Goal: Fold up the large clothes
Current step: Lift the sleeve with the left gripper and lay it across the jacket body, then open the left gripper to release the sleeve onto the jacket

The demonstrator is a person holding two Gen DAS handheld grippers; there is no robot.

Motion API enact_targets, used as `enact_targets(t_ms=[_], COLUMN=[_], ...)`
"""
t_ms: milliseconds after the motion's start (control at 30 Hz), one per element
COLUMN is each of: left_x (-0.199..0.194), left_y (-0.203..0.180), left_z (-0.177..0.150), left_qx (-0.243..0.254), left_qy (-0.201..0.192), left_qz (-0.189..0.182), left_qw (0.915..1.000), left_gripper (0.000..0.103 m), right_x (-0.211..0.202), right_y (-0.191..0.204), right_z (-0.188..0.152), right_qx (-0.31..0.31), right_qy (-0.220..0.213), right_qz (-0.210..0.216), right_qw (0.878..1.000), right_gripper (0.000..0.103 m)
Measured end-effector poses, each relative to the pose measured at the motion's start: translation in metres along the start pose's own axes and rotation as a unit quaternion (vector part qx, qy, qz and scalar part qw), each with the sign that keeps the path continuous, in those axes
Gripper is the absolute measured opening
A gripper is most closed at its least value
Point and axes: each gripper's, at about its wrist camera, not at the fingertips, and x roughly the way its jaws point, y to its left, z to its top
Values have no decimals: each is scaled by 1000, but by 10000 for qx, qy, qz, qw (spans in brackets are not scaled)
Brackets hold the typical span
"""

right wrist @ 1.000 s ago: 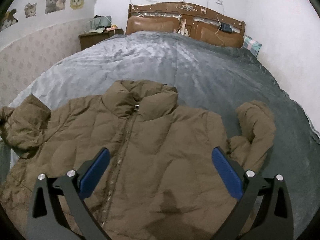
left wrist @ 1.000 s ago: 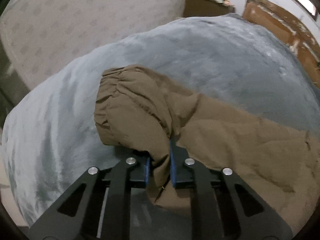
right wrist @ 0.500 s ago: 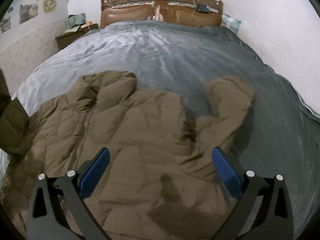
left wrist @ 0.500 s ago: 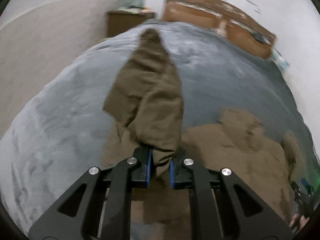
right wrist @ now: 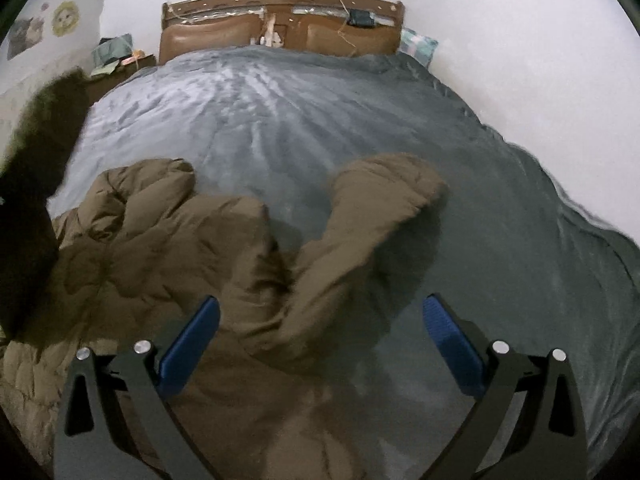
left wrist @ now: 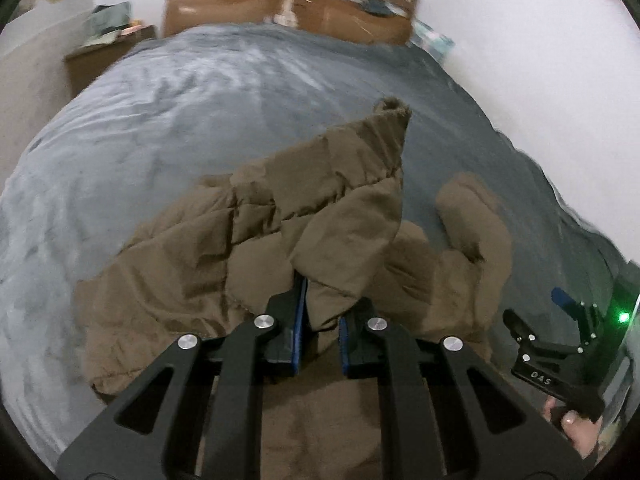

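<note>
The left gripper [left wrist: 322,330] jaws are pinching a fold of the brown sleeve [left wrist: 352,216], and the blue pads are half buried in the cloth, so the pinched edge itself is hidden. The sleeve is standing up from the jaws, its gathered cuff [left wrist: 394,110] pointing toward the headboard [left wrist: 288,8]. The right gripper [right wrist: 320,344] jaws are standing wide apart and gripping nothing, hovering over the jacket's other sleeve [right wrist: 360,220]. The jacket [left wrist: 180,280] is a quilted, puffy, matte brown garment lying crumpled on the grey plush bed [right wrist: 280,120]; its lower hem is cut off by the frame. In the right wrist view a dark blurred mass at the left edge is too smeared to identify. A hand [left wrist: 576,428] is showing partly at the left view's corner.
</note>
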Motion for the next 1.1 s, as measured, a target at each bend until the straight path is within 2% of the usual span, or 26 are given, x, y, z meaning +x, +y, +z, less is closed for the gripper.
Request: enact_targets(t_ms=[100,267,367,467,700,867,1100], left_x=[28,63,73,83,94,107,110], left_y=[-15,-8,7,6,-4,-13,-29], left_z=[-4,-15,-24,-29,-58,-77,-75], left_qx=[69,118,-16,-15,379,458,540], left_qy=[239,662,895,1008,1323,1589,1614], left_qz=[-51,139,-27,-89,-352,-836,-1118], left_qw=[9997,9976,9960,9949,9899,9827,9790], left_gripper=[11,13,16,17,19,20,24], right_x=[7,13,17,22,35,33,27], right_y=[-11,-21,-23,-22,-14,-9,-9], right_z=[-6,-18,-20,-21,-25,-27,-27], right_qx=[51,58,105,90,-1,-72,-142], right_qy=[118,248,283,359,615,642,581], right_qz=[12,-12,54,103,130,191,155], right_qw=[9999,9997,9995,9993,9980,9977,9981], right_gripper=[102,101,102,102,101,101,101])
